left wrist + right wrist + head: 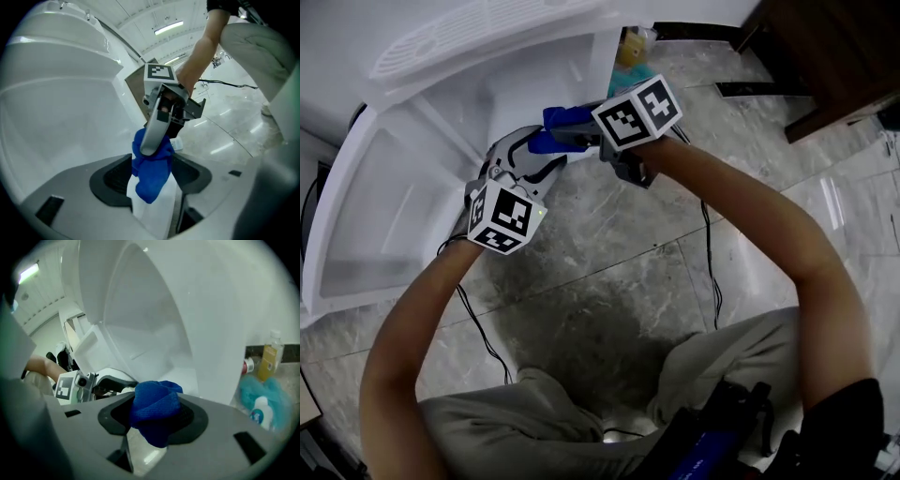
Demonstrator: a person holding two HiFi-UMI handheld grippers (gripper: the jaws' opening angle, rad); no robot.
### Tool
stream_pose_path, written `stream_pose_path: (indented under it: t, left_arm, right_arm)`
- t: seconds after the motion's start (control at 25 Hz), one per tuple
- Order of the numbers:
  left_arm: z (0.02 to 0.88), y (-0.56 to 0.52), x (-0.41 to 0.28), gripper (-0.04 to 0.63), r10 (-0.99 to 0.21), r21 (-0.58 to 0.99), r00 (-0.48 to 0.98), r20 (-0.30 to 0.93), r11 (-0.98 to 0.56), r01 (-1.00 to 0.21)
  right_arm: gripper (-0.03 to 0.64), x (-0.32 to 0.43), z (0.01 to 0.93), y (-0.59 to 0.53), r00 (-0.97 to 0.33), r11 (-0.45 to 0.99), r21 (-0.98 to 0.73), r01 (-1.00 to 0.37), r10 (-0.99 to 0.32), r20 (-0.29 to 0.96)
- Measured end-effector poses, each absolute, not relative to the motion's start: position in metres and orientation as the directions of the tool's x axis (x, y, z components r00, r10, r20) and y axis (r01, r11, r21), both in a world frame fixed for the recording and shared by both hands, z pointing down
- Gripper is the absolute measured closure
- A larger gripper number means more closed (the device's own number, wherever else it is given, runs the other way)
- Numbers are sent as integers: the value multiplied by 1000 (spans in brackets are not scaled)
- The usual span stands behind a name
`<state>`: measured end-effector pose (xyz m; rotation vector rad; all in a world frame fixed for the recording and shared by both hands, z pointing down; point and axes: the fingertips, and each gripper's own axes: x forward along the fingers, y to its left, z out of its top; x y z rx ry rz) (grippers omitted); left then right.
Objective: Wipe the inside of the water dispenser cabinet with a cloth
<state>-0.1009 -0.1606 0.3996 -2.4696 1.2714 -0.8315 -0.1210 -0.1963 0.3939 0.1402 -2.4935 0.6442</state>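
We judged the blue cloth (157,404) soft, light and best pinched mid-wad, as the right gripper (153,420) clamped it, while the left gripper (150,183) gaped wide, gripping nothing.

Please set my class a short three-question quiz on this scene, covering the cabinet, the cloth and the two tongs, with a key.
1. Fill in the missing word: the left tongs stand ____ (open or shut).
2. What grips the blue cloth? A: the right tongs. B: a bare hand. C: nothing, it lies on the floor.
3. True or false: the white cabinet stands open, so its inside shows.

Key: 1 open; 2 A; 3 true.
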Motion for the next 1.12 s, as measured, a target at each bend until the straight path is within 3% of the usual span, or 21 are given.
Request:
stream_pose_path:
  t: [0.16,0.32,0.36,0.4,0.88,0.96,1.04,1.12]
  left_arm:
    - [390,-148,-63,310,-743,-558,559,367,-657,-507]
    - [386,-130,-14,311,-655,-632,630,417,-707,-317]
    - [386,-127,-8,322,-651,-643,625,431,-708,-293]
    - [386,-124,-5,388,-651,-651,615,445,-707,-277]
    - [366,-127,-8,429,-678,-695,561,474,-680,-234]
    - [366,-127,-6,410,-683,-706,560,468,-670,-228]
    - [366,-129,-5,327,-692,-710,559,457,-662,-239]
    - [368,-130,-5,308,-689,-705,554,467,-668,-237]
  right_arm:
    - [453,-100,394,-156,-833,819,-554,-150,197,517]
    - [453,-78,402,-128,-782,846,-524,-102,257,568]
    - [453,-74,404,-126,-772,842,-528,-105,266,578]
    - [453,-73,404,-124,-771,832,-545,-101,280,571]
    - [442,-72,374,-128,-801,859,-506,-75,251,543]
    - [443,-68,377,-127,-790,860,-499,-102,235,567]
    - [443,-63,380,-128,-777,861,-493,-124,225,588]
    - [443,-61,378,-128,-779,862,-491,-129,218,588]
